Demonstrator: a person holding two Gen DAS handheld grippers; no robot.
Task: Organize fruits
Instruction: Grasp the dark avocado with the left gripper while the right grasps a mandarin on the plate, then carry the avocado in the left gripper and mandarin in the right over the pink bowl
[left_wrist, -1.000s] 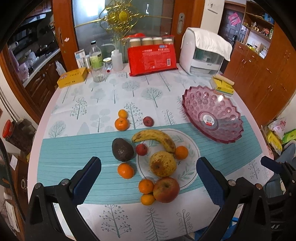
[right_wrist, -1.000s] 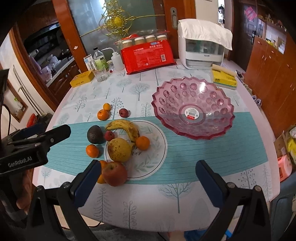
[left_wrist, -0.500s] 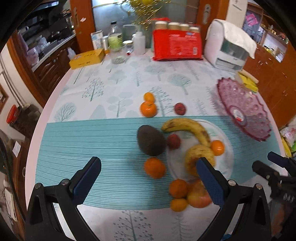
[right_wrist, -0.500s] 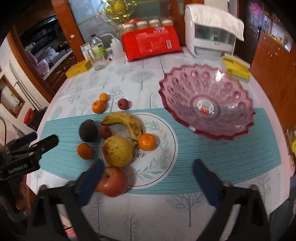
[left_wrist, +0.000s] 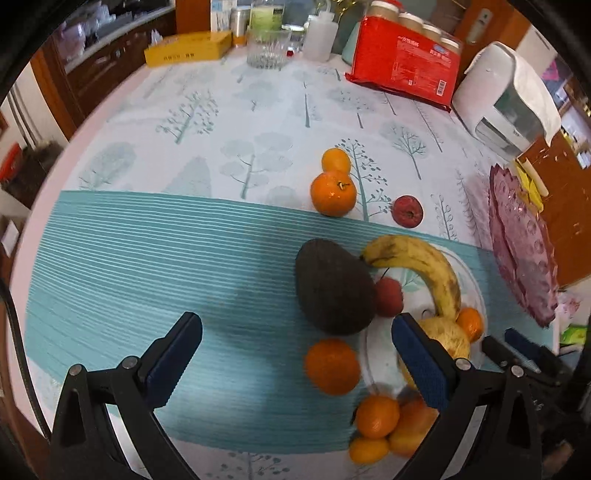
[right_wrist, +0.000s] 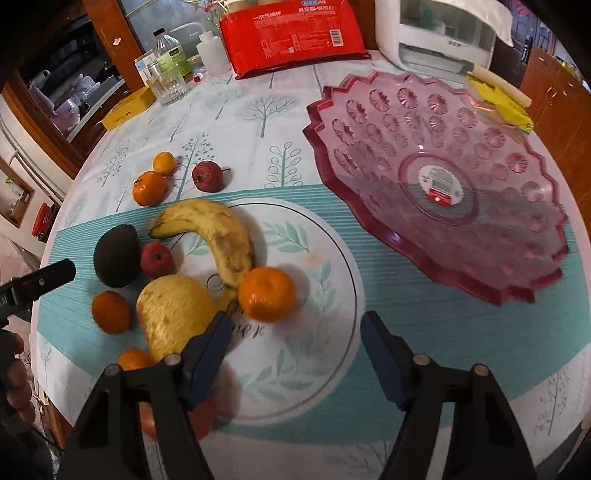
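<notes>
Our right gripper (right_wrist: 291, 339) has been closing its jaws, half open now, nothing held. The orange (right_wrist: 266, 294) sits just ahead, slightly left, so we're nearest it; the pink bowl (right_wrist: 480, 258) is off right.

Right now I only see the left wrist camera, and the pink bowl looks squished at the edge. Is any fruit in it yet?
Observer: No. The right wrist view shows the pink bowl empty, with only a sticker in its middle.
Operator: Where's my other gripper?
Observer: The right gripper hangs over the plate. Its jaws have just been closing, with nothing between them.
Operator: Which fruit is right in front of it?
Observer: The tangerine on the plate, just ahead of its jaws.
</notes>
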